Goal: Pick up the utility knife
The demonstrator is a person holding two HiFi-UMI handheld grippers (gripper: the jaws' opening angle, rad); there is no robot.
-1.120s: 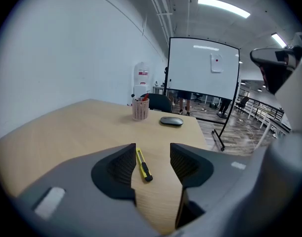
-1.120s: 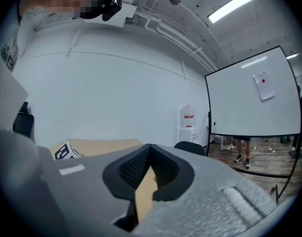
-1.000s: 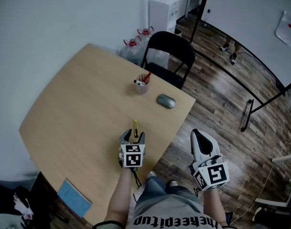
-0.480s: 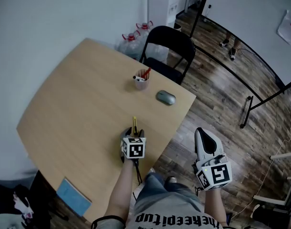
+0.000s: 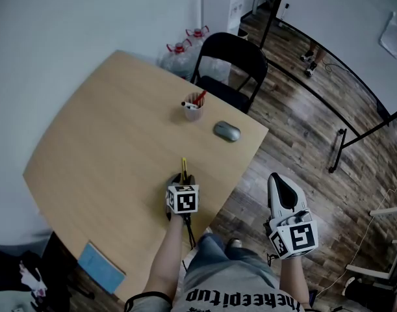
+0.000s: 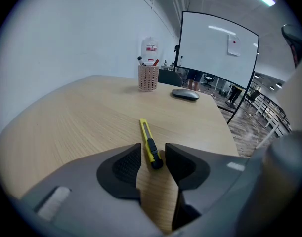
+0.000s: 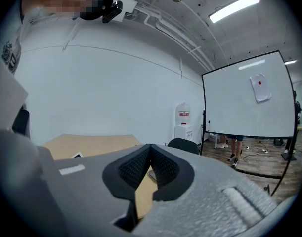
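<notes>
The utility knife [image 5: 184, 167], yellow with a black slider, lies flat on the wooden table [image 5: 107, 129] near its front right edge. My left gripper [image 5: 184, 181] points down at it. In the left gripper view the knife's near black end [image 6: 151, 154] lies between the jaws of the left gripper [image 6: 153, 155]. The jaws have just been closing; a gap still shows beside the left pad, so they do not press on it. My right gripper [image 5: 279, 184] hangs off the table to the right, over the floor, with nothing in it. Its pads meet at the tips of the right gripper [image 7: 151, 149].
A pink pen cup [image 5: 192, 111] and a grey mouse [image 5: 227, 132] sit farther back on the table. A black chair [image 5: 227, 64] stands behind the far corner, with water bottles [image 5: 182, 54] beside it. A blue notebook [image 5: 101, 270] lies at the near left edge. A whiteboard stand [image 5: 341, 155] is on the right.
My left gripper has sunk toward the table onto the knife's near end, and its jaws have narrowed around it. The right gripper has stayed where it was.
</notes>
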